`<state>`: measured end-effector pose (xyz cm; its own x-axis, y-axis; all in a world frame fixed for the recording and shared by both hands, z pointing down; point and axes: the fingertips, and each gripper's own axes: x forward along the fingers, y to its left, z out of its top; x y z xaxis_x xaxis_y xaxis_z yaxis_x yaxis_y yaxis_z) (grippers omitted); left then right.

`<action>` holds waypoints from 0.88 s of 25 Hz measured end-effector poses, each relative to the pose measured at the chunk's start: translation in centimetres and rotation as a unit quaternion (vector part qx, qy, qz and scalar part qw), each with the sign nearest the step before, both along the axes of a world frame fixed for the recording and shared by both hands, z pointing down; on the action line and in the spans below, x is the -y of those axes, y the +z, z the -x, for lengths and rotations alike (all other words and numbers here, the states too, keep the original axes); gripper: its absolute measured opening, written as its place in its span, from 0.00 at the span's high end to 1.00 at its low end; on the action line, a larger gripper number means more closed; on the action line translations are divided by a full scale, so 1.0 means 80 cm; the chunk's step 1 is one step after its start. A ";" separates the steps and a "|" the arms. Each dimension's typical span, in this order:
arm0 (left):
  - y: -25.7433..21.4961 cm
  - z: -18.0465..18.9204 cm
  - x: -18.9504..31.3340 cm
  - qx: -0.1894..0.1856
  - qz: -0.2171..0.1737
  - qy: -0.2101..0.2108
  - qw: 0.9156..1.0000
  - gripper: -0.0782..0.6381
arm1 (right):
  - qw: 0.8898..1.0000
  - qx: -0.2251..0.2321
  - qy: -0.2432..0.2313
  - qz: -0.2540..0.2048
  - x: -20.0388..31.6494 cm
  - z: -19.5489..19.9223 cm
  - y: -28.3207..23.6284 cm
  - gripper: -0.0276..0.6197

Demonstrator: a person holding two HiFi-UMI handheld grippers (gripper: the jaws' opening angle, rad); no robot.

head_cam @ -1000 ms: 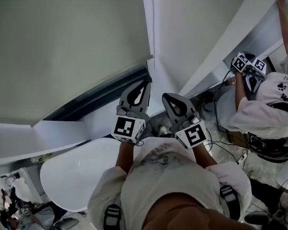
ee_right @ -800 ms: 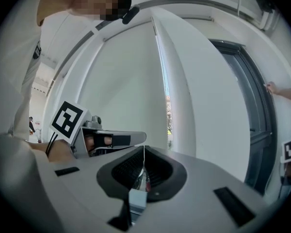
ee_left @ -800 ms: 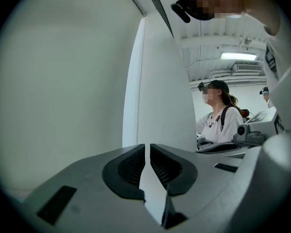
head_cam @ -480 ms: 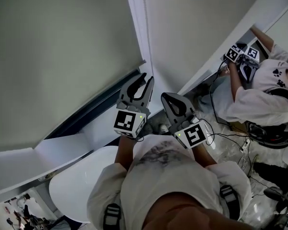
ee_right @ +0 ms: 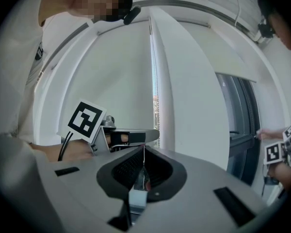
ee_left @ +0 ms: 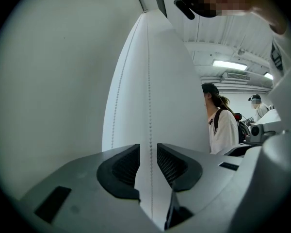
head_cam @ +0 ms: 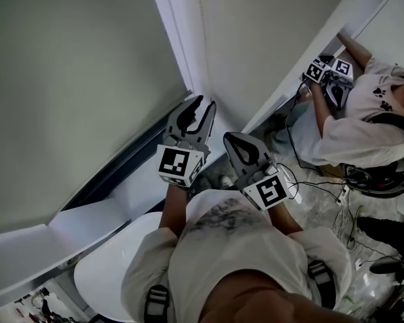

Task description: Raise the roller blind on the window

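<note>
So, the roller blind (head_cam: 74, 79) is hanging down over the left pane, its bottom edge right by the dark frame strip. The left gripper (ee_left: 148, 152) is up at the white post (head_cam: 182, 52) between the panes, jaws a narrow slit apart, with the bead chain (ee_left: 150, 106) running through the gap unsqueezed. The right gripper (ee_right: 143, 168) sits just below, pinched tight on that chain.

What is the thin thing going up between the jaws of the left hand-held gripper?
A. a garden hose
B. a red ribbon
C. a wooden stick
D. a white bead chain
D: the left gripper view shows a thin white bead chain running straight up through the gap between the slightly parted jaws of the left hand-held gripper.
</note>
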<state>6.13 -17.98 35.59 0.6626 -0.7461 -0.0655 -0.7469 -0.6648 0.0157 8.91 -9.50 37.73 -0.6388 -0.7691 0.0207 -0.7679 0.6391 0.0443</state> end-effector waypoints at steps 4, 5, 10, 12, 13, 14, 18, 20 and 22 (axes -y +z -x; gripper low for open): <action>-0.001 -0.015 0.007 -0.002 0.001 0.018 1.000 0.74 | 1.000 -0.004 0.012 0.004 0.005 -0.007 0.002 0.86; 0.000 -0.016 0.009 -0.004 0.002 0.021 1.000 0.74 | 1.000 -0.005 0.014 0.004 0.006 -0.008 0.003 0.86; -0.004 -0.016 0.011 -0.022 0.007 0.031 0.999 0.74 | 1.000 -0.006 0.015 0.003 0.008 -0.010 -0.003 0.86; -0.006 -0.013 0.012 -0.023 0.007 0.026 0.999 0.80 | 1.000 -0.006 0.015 0.000 0.010 -0.009 -0.007 0.86; -0.007 -0.011 0.012 -0.024 0.006 0.022 0.999 0.84 | 1.000 -0.006 0.014 -0.003 0.011 -0.007 -0.009 0.86; -0.006 -0.009 0.013 -0.024 0.007 0.020 0.999 0.85 | 1.000 -0.005 0.013 -0.005 0.012 -0.006 -0.010 0.86; -0.006 -0.005 0.011 -0.021 0.011 0.019 1.000 0.88 | 1.000 0.004 0.000 -0.009 0.014 -0.001 -0.016 0.86; -0.011 0.000 0.005 -0.021 0.013 0.021 0.999 0.88 | 1.000 0.005 -0.006 -0.012 0.012 0.004 -0.025 0.86; -0.014 0.006 -0.005 -0.020 0.015 0.022 0.999 0.88 | 1.000 0.003 -0.017 -0.015 0.009 0.013 -0.031 0.86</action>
